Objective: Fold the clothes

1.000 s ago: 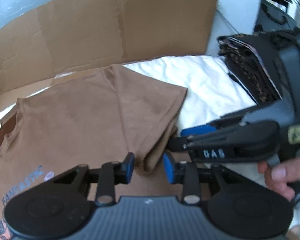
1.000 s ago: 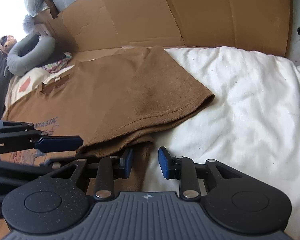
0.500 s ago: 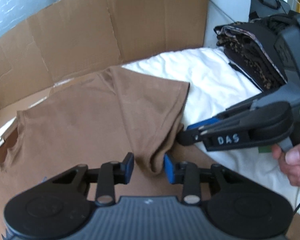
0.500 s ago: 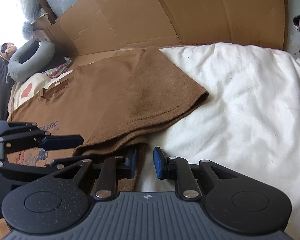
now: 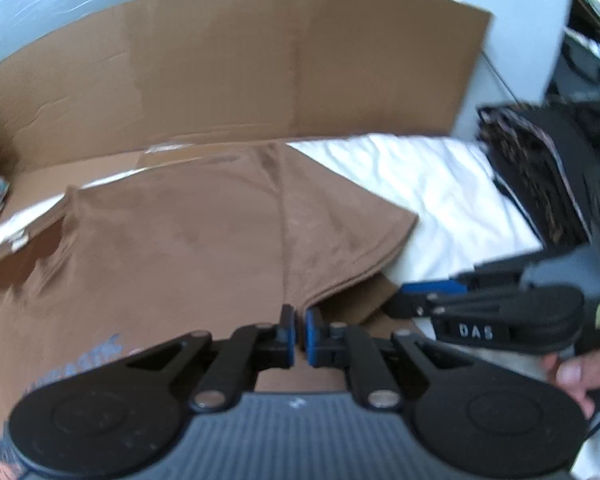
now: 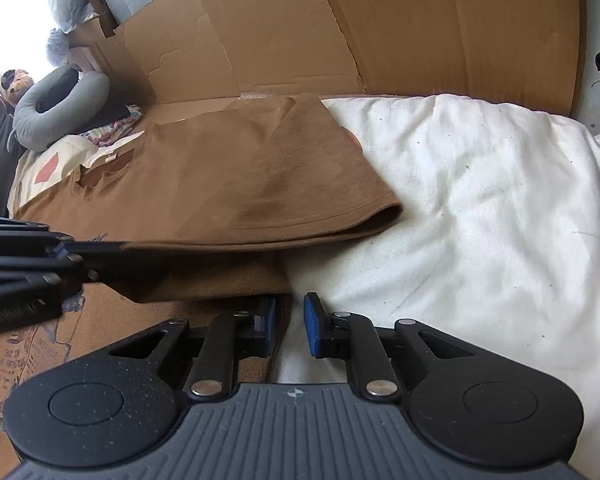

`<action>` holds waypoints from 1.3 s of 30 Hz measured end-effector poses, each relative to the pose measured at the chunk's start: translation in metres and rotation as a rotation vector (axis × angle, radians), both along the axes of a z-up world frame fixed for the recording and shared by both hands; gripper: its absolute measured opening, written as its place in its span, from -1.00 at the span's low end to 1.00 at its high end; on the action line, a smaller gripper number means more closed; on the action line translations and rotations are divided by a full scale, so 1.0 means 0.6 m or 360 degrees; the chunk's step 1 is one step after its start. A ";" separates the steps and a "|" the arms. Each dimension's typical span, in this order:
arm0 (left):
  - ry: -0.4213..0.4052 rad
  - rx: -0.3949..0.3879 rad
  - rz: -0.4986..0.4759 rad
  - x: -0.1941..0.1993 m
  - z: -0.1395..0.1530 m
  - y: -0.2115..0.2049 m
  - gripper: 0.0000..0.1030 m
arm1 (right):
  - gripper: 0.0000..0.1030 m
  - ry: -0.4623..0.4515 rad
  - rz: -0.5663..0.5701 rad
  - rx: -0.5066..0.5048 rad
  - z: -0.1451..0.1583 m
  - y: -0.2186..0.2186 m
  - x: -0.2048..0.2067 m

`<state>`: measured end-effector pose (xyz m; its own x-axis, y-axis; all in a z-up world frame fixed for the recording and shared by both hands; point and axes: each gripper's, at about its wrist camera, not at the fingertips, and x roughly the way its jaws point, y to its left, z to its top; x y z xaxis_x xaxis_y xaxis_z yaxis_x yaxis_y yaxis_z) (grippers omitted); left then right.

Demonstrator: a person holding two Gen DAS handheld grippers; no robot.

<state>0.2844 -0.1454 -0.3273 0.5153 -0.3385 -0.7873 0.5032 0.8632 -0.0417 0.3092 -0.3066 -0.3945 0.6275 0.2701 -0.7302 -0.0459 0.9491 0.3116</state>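
My left claw (image 5: 299,334) is pinched nearly shut, and the folded edge of the brown shirt (image 5: 172,248) comes right down into the slit between its blue pads (image 5: 288,330) at lower centre of the left view. It looks clamped on the cloth, though that frame is smeared with blur.

My right claw (image 6: 290,328) is closing, with a narrow gap left. The shirt's side edge (image 6: 228,284) runs down to the left pad (image 6: 269,326); the right pad (image 6: 312,326) sits over the white sheet (image 6: 480,216). I cannot tell whether cloth lies between them.

Both claws point steeply down at the bed. In the left view my right hand (image 5: 576,372) shows at the lower right edge, fingers wrapped on the other tool, whose dark fingers reach in from the right toward the same fold.

The shirt lies spread across the left and middle, one side folded over, cardboard (image 6: 340,32) standing behind it.

The right view alone shows a grey neck pillow (image 6: 56,108) at upper left, and my left claw coming in from the left edge, its tip on the fold. The left view alone shows a dark patterned pile (image 5: 540,184) at right on the sheet.
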 end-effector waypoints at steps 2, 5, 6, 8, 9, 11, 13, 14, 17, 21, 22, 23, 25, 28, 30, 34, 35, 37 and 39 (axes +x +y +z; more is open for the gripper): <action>0.0043 -0.0078 0.0099 0.004 0.003 0.015 -0.89 | -0.61 -0.0001 -0.0003 0.0001 0.000 -0.001 0.000; 0.0122 -0.0216 0.0272 0.009 0.002 0.041 -0.90 | -0.62 -0.0001 -0.0011 0.0004 0.000 0.000 -0.001; 0.0152 -0.0263 0.0331 0.009 0.000 0.049 -0.90 | -0.63 -0.0001 -0.0016 0.0007 0.000 0.000 -0.002; 0.0208 -0.0350 0.0443 0.007 -0.006 0.064 -0.91 | -0.64 0.0003 -0.0031 0.0026 -0.001 -0.003 -0.001; 0.0235 -0.0388 0.0487 0.005 -0.011 0.069 -0.91 | -0.65 0.0005 -0.0038 0.0035 -0.002 -0.005 -0.001; 0.0289 -0.0450 0.0568 0.002 -0.023 0.077 -0.91 | -0.67 0.0009 -0.0055 0.0050 -0.002 -0.007 -0.001; 0.0336 -0.0499 0.0640 -0.002 -0.035 0.084 -0.91 | -0.69 0.0015 -0.0075 0.0069 -0.003 -0.009 -0.001; 0.0360 -0.0523 0.0676 -0.004 -0.040 0.088 -0.91 | -0.69 0.0018 -0.0085 0.0078 -0.003 -0.010 -0.001; 0.0420 -0.0544 0.0745 -0.012 -0.054 0.094 -0.92 | -0.69 0.0020 -0.0089 0.0087 -0.004 -0.011 -0.002; 0.0456 -0.0506 0.0767 -0.021 -0.060 0.095 -0.92 | -0.70 0.0019 -0.0091 0.0093 -0.005 -0.012 -0.003; 0.0441 -0.0485 0.0744 -0.024 -0.055 0.093 -0.92 | -0.70 0.0019 -0.0093 0.0094 -0.005 -0.012 -0.003; 0.0426 -0.0465 0.0720 -0.027 -0.049 0.092 -0.91 | -0.69 0.0020 -0.0095 0.0094 -0.004 -0.012 -0.003; 0.0384 -0.0429 0.0673 -0.030 -0.033 0.088 -0.90 | -0.69 0.0027 -0.0106 0.0102 -0.003 -0.011 -0.003; 0.0308 -0.0383 0.0618 -0.027 -0.004 0.082 -0.83 | -0.68 0.0050 -0.0133 0.0131 0.000 -0.014 -0.004; 0.0270 -0.0373 0.0587 -0.018 0.014 0.076 -0.73 | -0.67 0.0069 -0.0150 0.0148 0.003 -0.016 -0.005; 0.0229 -0.0376 0.0466 0.012 0.036 0.046 -0.68 | -0.65 0.0079 -0.0194 0.0171 0.009 -0.025 -0.019; 0.0218 -0.0371 0.0433 0.019 0.041 0.037 -0.65 | -0.65 0.0076 -0.0207 0.0177 0.011 -0.028 -0.024; 0.0205 -0.0373 0.0363 0.034 0.046 0.017 -0.54 | -0.62 0.0068 -0.0230 0.0190 0.014 -0.035 -0.034; 0.0192 -0.0371 0.0293 0.046 0.049 -0.004 -0.51 | -0.62 0.0058 -0.0246 0.0199 0.019 -0.043 -0.044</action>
